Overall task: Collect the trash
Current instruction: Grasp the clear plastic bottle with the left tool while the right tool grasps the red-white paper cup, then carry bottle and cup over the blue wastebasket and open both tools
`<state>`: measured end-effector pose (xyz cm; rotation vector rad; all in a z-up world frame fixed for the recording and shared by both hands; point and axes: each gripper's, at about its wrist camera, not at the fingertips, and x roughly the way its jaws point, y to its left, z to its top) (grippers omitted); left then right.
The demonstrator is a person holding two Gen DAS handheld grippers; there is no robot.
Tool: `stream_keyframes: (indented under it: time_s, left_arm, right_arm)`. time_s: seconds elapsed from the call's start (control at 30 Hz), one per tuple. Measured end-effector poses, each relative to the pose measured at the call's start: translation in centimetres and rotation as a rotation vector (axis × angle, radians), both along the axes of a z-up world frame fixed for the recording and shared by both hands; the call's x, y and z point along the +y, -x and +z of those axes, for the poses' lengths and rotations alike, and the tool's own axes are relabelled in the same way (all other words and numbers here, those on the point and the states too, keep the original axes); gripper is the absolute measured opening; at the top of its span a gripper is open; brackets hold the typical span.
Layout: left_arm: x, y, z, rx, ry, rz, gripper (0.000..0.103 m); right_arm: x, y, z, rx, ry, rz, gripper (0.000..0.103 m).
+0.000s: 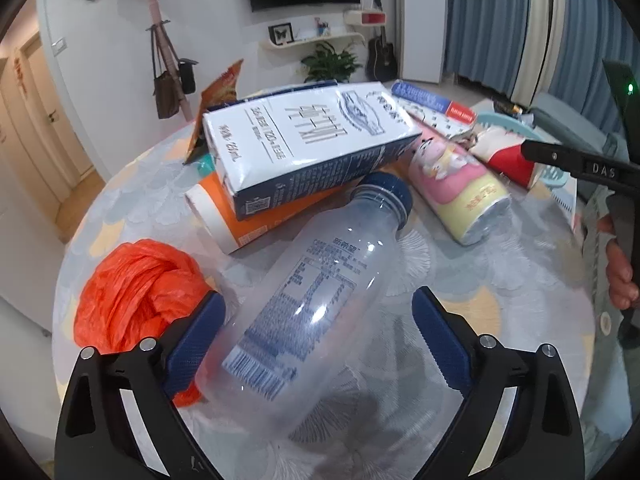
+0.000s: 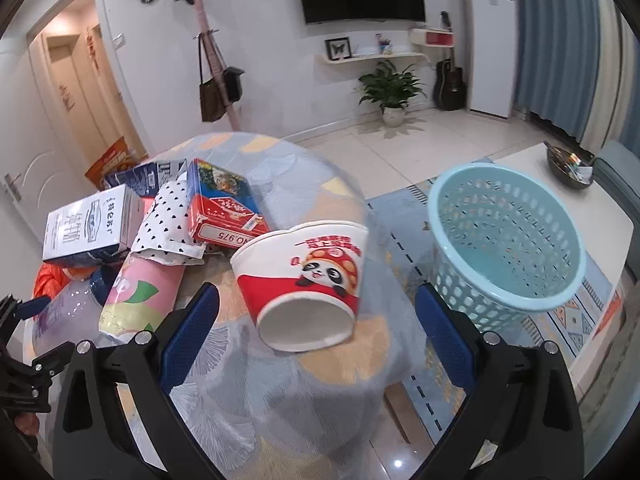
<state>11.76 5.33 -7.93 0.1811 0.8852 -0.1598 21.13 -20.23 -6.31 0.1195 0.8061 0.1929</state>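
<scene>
- Round and draped in a pale patterned cloth, the table point(image 2: 328, 364) holds a heap of trash; its near-right edge curves down just past the paper cup, and beyond that edge lie tiled floor and a patterned rug point(image 2: 416, 248) with open room.
- One light blue mesh basket point(image 2: 508, 292) stands on the rug off the table's right side, apart from the table edge, its mouth tilted toward the camera and its inside showing only bare bottom.
- The right gripper point(image 2: 316, 320) is spread wide, its blue pads either side of one red-and-white paper cup point(image 2: 308, 280) lying on its side, base toward the camera; neither pad touches it.
- The left gripper point(image 1: 320, 332) is likewise spread apart around one clear plastic bottle point(image 1: 304, 300) with a blue cap, lying on its side. The left pad sits just beside or against the bottle's wall, I cannot tell which; the right pad is clear of it.
- One crumpled orange plastic bag point(image 1: 136, 288) lies left of the bottle, near the table's left edge.
- Two milk cartons show in the right wrist view; the nearer one point(image 1: 304, 140) rests tilted on an orange tube point(image 1: 240, 220).
- One pink-and-yellow bottle point(image 1: 460, 184) lies right of the cap.
- One red-and-blue box point(image 2: 224, 204) and one black-dotted white wrapper point(image 2: 168, 224) lie behind the cup.
</scene>
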Motion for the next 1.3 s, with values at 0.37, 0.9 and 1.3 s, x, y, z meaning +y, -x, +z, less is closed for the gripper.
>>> stream_keyframes:
  time_s: [0.37,0.9,1.3]
  left_arm:
    - [-0.2,-0.1,-0.8,0.016,-0.012,-0.008,0.065]
    - [-3.3,3.2,5.0,-0.100,0.193,-0.079,0.056]
    - [-14.9,-3.7,11.4,-0.195,0.264,-0.245,0.056]
  right_arm:
    - [0.0,-1.0,-1.7,0.082,-0.074,0.058,0.064]
    - [-3.2,3.2,5.5,-0.140,-0.069,0.020,0.064]
    - [-13.1,-0.8,5.1,-0.157,-0.036,-0.206,0.064]
